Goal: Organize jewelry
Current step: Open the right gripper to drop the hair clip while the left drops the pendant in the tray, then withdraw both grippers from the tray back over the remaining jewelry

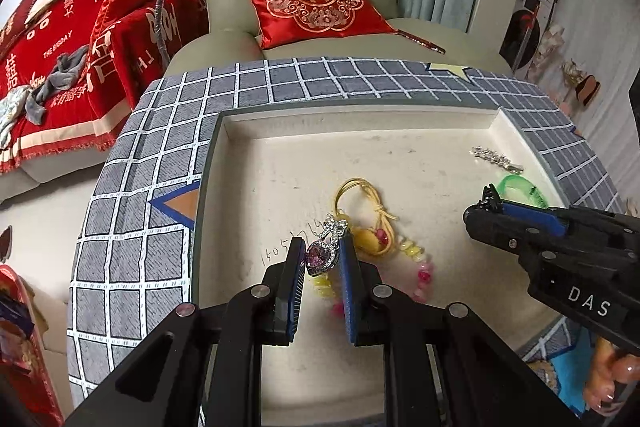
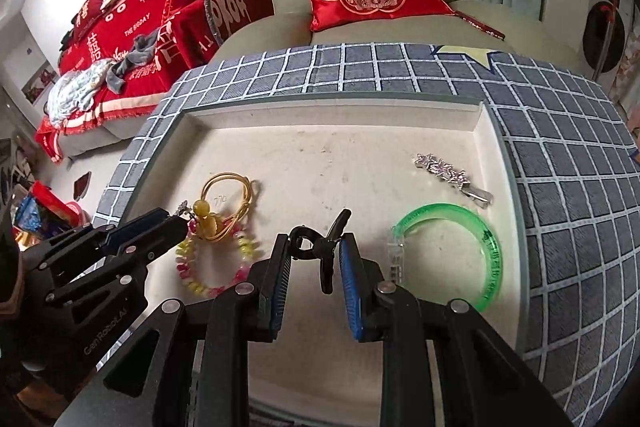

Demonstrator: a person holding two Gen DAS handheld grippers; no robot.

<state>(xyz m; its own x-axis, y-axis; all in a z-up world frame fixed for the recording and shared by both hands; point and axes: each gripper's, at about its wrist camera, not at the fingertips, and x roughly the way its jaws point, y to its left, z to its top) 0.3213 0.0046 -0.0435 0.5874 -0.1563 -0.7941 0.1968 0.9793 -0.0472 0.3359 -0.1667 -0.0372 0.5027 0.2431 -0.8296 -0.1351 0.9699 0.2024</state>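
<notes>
Left tool [image 1: 320, 253] pinches heart pendant [image 1: 321, 255], hidden in right view; right tool [image 2: 314, 251] pinches black clip [image 2: 320, 247].

The tray's [image 2: 132, 163] far half lies open — bead bracelet [image 2: 218, 263] left, green bangle [image 2: 486, 259] right.

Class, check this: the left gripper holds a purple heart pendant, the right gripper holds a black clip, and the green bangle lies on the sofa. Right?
Not quite. The green bangle lies in the white tray, as the right wrist view shows. The left gripper does hold the purple heart pendant, and the right gripper the black clip.
</notes>
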